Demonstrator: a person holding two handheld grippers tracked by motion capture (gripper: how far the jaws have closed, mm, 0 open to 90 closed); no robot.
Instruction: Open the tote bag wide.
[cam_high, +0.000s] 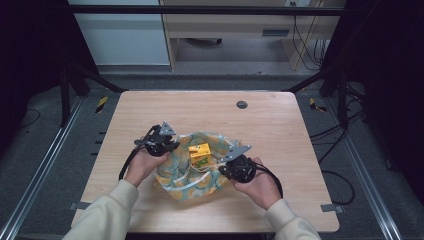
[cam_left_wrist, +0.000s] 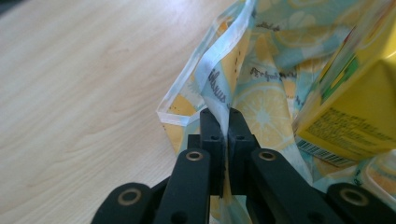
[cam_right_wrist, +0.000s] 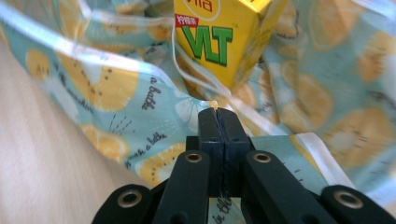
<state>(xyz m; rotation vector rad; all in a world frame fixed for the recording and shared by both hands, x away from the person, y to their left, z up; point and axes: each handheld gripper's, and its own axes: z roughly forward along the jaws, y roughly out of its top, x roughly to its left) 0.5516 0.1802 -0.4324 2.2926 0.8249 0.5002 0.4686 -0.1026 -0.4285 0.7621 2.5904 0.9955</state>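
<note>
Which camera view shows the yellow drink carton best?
The right gripper view: the yellow drink carton stands facing it, green letters clear. The left gripper view shows one side with its barcode; the high view shows it small on the lemon-print wrap.

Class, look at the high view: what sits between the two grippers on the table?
Between the left gripper and the right gripper stands a yellow drink carton, upright on the lemon-print bag; each gripper pinches a bag edge.
</note>
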